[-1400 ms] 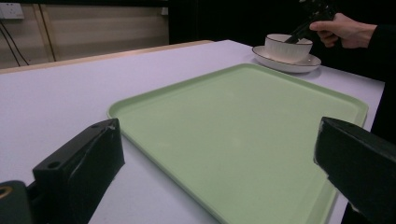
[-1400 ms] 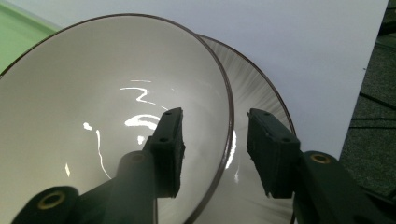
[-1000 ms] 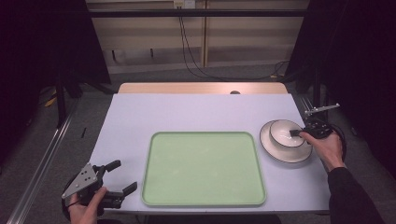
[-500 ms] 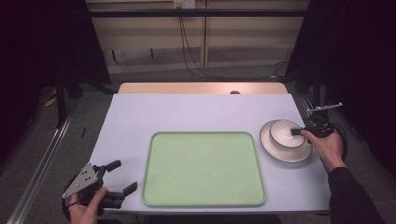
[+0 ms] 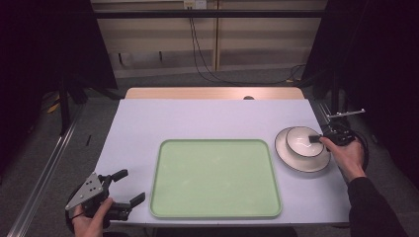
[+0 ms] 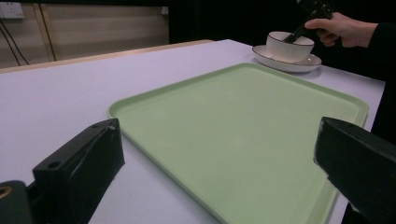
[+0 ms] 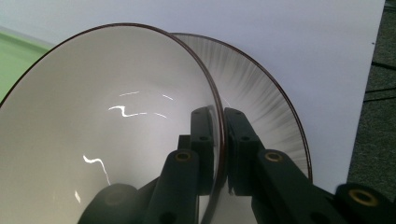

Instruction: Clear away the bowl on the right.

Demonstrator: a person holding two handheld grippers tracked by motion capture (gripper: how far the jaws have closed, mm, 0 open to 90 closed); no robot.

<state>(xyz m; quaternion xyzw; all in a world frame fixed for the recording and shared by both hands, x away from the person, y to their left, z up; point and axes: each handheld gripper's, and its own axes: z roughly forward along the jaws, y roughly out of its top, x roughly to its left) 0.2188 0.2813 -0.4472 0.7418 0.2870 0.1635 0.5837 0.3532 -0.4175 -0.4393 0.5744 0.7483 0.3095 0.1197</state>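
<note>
Bowl (image 7: pixel 107 126) on its plate (image 5: pixel 302 157), right of the green tray (image 5: pixel 215 178), looks unmoved from a second ago; right gripper (image 7: pixel 219 140) stays clamped on its rim, lift likely next. Left gripper (image 5: pixel 127 186) stays open, idle.

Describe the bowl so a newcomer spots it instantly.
Start at the big green tray mid-table, then look just past its right edge to the white plate. The bowl sits on that plate: white, dark-rimmed, deeper than the plate, with the right tongs shut on its rim.
</note>
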